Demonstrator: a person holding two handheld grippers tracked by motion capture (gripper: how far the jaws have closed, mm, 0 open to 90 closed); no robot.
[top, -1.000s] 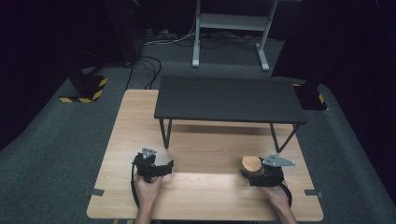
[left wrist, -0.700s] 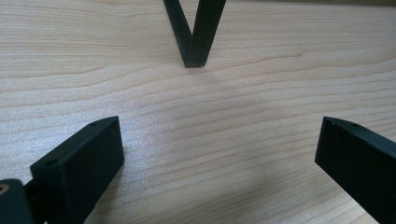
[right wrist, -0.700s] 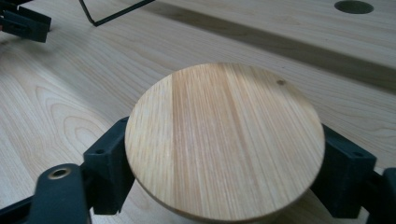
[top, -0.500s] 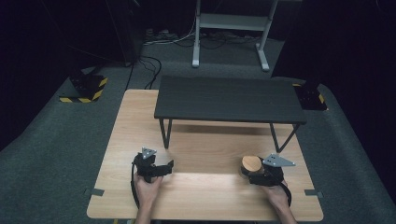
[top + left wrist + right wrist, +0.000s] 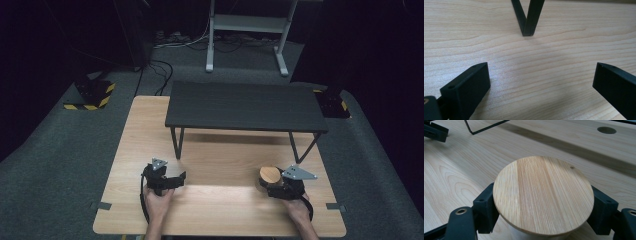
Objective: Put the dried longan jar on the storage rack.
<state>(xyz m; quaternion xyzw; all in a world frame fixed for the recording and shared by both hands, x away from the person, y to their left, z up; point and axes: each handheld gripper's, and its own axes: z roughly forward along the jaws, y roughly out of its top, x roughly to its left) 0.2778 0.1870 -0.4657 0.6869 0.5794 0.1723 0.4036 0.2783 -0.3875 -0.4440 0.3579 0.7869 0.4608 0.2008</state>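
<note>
Both jaws of my right hand-held gripper (image 5: 541,220) have just closed, pinching the wood-lidded jar (image 5: 543,197); its body is hidden below the lid; my left hand-held gripper (image 5: 541,82) lies spread.

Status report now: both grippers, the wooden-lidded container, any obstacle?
Right gripper just closed on wooden-lidded container. Left gripper open, empty. Black shelf stands beyond.

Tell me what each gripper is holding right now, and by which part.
The right gripper, whose jaws have just been closing, grips the jar with a round wooden lid by its sides, just under the lid. The left gripper is open, holding nothing.
</note>
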